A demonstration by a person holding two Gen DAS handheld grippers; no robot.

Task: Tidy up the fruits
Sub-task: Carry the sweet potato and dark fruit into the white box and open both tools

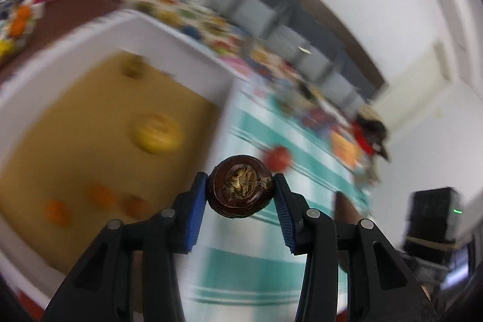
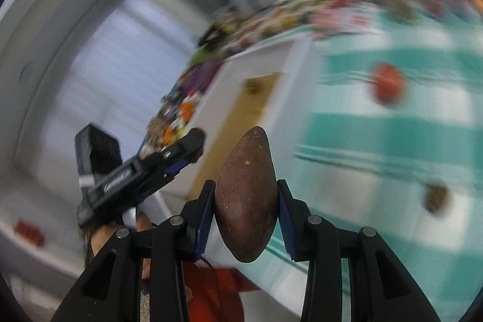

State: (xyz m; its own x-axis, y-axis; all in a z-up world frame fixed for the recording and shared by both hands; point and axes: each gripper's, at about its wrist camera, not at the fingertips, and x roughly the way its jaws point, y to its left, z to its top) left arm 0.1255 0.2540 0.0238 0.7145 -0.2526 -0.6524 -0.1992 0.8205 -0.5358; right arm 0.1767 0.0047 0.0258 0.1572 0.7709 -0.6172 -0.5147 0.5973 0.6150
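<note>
The job looks about half done. A white tray with a tan floor already holds a yellow fruit, three orange ones near its close edge and a small dark item at the far end; blur keeps me from naming that last one.

Two more pieces are in the air. The left claw is clamped on a round brown fruit, its dried stem end facing the camera, pads pressing both sides. The right claw is clamped on a long brown fruit, held upright between its pads.

Still loose on the green-and-white cloth over the bench are a red fruit and a small brownish piece, well apart from each other and outside the tray. My guess is both held fruits go into the tray, then those two.
</note>
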